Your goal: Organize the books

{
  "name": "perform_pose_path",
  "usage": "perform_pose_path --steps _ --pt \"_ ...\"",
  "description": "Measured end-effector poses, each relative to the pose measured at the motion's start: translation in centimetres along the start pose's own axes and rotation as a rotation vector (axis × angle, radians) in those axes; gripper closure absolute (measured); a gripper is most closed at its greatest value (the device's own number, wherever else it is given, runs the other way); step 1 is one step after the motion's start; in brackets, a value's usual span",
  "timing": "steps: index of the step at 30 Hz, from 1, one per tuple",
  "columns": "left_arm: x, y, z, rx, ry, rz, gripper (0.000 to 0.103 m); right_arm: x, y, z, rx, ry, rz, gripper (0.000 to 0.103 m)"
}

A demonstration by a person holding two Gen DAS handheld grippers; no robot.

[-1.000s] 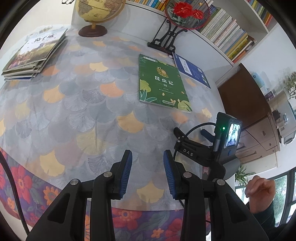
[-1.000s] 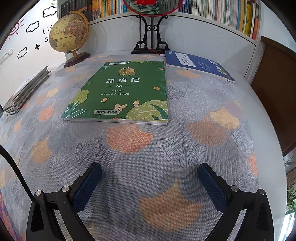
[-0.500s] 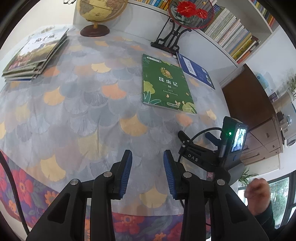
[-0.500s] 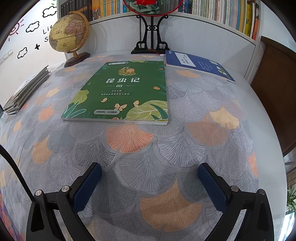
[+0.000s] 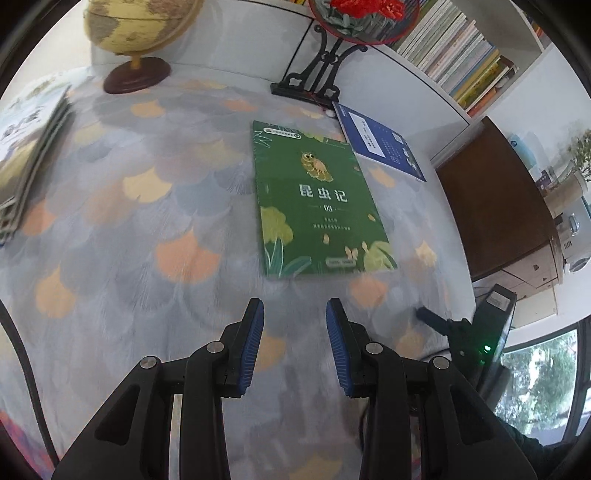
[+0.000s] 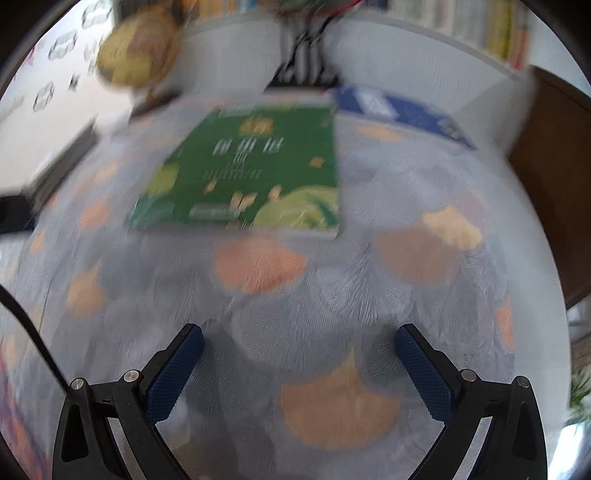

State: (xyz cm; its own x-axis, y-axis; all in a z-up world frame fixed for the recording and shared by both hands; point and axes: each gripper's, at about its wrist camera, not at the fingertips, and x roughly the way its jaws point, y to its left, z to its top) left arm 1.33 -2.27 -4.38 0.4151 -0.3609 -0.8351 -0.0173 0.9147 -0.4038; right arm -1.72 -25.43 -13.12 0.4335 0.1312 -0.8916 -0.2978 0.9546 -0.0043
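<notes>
**Desk:** What's stored where?

**Me:** The bookshelf [image 5: 458,62] behind the counter [image 5: 155,258] is packed with upright and leaning books. On the counter's left edge sits a stack of books [image 5: 29,147], lying flat. The green book [image 5: 317,206] lies flat and closed near the middle, cover up, and the blue book [image 5: 380,142] lies just behind its far right corner; I can't tell whether they touch.

**Desk:** And your fingers?

**Me:** My left gripper [image 5: 294,343] has its fingers a little apart with nothing between them, hovering short of the green book's near edge. My right gripper [image 6: 299,369] is spread wide, also empty, above bare cloth in front of the same green book [image 6: 251,173]. That view is blurred.

**Desk:** Room to move?

**Me:** Between the green book and the stack there's a broad stretch of leaf-patterned cloth. The globe [image 5: 140,33] and the black fan stand [image 5: 314,74] sit along the back edge, against the white wall of the shelf. Beyond the counter's right edge stands a brown cabinet [image 5: 495,206]. The near strip of counter under both grippers is bare.
</notes>
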Motion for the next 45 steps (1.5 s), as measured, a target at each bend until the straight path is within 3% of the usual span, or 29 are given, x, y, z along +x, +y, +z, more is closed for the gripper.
perform_pose_path --steps 5,6,8,11,13,15,19,28,32,35,43,45 --pt "2.4 1.3 2.3 0.009 0.052 -0.016 0.071 0.5 0.0 1.0 -0.01 0.087 0.013 0.0" --pt "2.8 1.5 2.7 0.014 0.056 -0.016 0.071 0.3 -0.2 1.3 0.009 0.092 0.024 0.006" --pt "3.6 1.7 3.7 0.022 0.069 -0.022 0.071 -0.6 -1.0 2.0 0.05 0.048 0.065 0.013" --pt "4.7 2.0 5.0 0.042 0.079 -0.028 0.071 -1.3 -2.0 4.2 0.073 -0.007 0.062 0.013" --pt "5.5 2.0 5.9 0.052 0.086 -0.034 0.071 -1.2 -2.9 5.8 0.099 -0.036 0.065 0.022" --pt "6.2 2.2 6.6 0.058 0.093 -0.045 0.071 -0.3 -3.7 7.6 0.117 -0.041 0.045 0.038" --pt "7.4 2.4 7.5 0.069 0.115 -0.07 0.071 1.8 -4.7 9.8 0.15 -0.02 0.059 0.038" --pt "9.2 2.5 7.6 0.092 0.165 -0.112 0.071 4.2 -4.8 11.1 0.174 0.011 0.089 0.044" --pt "9.4 3.2 8.0 0.044 0.172 -0.177 0.071 4.9 -4.7 12.0 0.169 0.005 0.095 0.053" --pt "9.3 3.9 8.0 -0.004 0.18 -0.221 0.071 5.1 -4.6 12.4 0.165 0.003 0.102 0.054" --pt "9.1 3.4 7.5 -0.008 0.185 -0.204 0.071 4.9 -4.2 11.6 0.145 0.01 0.111 0.053" --pt "9.0 3.3 7.7 -0.032 0.19 -0.233 0.07 4.8 -3.9 11.2 0.135 0.006 0.12 0.053"
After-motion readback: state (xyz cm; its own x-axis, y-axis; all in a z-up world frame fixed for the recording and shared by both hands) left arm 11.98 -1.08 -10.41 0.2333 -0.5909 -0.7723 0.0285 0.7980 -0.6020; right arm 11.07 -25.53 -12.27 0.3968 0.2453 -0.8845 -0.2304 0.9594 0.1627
